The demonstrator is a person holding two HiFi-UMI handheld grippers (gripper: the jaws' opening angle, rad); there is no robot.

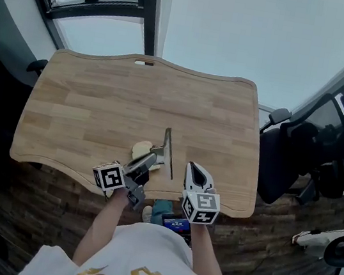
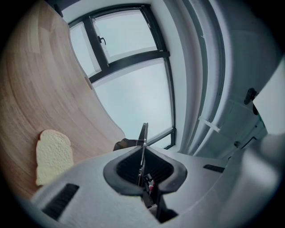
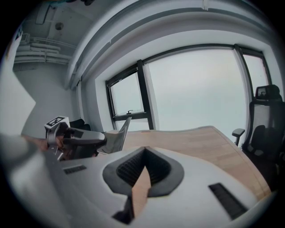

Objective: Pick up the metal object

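Left gripper (image 1: 153,160) clamped on the metal object (image 1: 169,149), near the front edge of the worktop (image 1: 100,103).

From my seat I see the thin metal plate pinched edge-on between the left jaws, standing up past their tips and just beside a slice of bread (image 1: 139,150) that lies flat on the wood. I cannot tell whether its lower end is off the surface. My right gripper (image 1: 196,173) sits to the right of it, jaws drawn together at the tips with nothing between them.
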